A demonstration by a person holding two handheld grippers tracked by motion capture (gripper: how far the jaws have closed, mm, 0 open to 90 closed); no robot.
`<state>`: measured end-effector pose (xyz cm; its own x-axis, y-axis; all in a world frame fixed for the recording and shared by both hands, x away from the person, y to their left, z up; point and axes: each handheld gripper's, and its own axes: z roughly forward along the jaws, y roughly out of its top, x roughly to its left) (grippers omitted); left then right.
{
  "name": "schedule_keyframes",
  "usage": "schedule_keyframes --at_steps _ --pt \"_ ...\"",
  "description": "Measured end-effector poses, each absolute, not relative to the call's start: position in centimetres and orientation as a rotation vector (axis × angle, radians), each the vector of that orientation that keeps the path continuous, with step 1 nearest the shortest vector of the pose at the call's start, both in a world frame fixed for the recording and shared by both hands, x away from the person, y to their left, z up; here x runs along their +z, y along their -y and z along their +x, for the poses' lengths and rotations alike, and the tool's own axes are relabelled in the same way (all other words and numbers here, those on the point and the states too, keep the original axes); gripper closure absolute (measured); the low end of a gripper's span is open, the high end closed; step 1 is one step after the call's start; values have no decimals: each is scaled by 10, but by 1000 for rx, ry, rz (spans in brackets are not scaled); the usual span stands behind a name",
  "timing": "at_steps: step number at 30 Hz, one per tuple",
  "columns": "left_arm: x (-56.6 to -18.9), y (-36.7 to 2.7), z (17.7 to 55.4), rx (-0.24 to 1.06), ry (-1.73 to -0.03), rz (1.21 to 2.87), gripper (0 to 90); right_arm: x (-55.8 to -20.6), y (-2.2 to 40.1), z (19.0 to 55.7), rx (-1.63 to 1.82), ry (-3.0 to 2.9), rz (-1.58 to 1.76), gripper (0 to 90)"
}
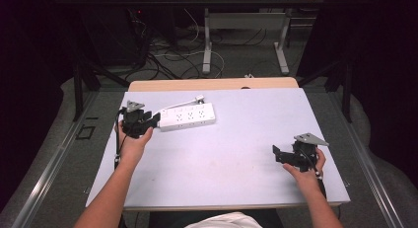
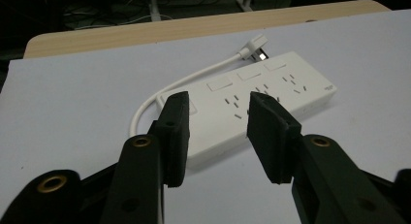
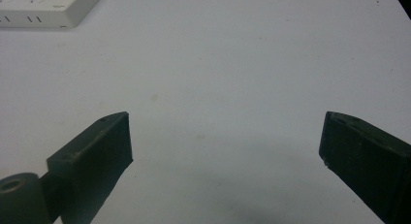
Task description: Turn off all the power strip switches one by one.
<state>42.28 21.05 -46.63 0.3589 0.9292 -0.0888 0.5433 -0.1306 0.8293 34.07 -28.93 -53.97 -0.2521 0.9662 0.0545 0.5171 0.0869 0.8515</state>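
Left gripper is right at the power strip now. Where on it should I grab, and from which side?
Grip the power strip at its near short end, where the cord leaves, coming in along its length from the left gripper side. It lies flat, long and slim, so the jaws probably span its width best there, one pad on each long edge. The pads look apart from it now; keep clear of the cord.

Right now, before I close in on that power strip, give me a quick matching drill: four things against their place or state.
Things:
1. power strip
2. left gripper
3. right gripper
4. plug

States:
A. jaws wide apart over bare table
B. lies flat, white, sockets up
C. jaws part closed, at the strip's near end
D. on the cord's end, behind the strip

Pairs: 1-B, 2-C, 3-A, 4-D
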Motion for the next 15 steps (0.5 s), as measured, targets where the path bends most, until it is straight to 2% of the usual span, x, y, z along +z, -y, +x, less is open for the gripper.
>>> schedule_keyframes --at_steps 8,15 --pt "-458 -202 450 559 -1276 1818 647 -540 291 340 1085 -1819 1464 48" --pt "-449 -199 469 606 -1267 1836 653 -540 289 340 1081 -1827 1460 48"
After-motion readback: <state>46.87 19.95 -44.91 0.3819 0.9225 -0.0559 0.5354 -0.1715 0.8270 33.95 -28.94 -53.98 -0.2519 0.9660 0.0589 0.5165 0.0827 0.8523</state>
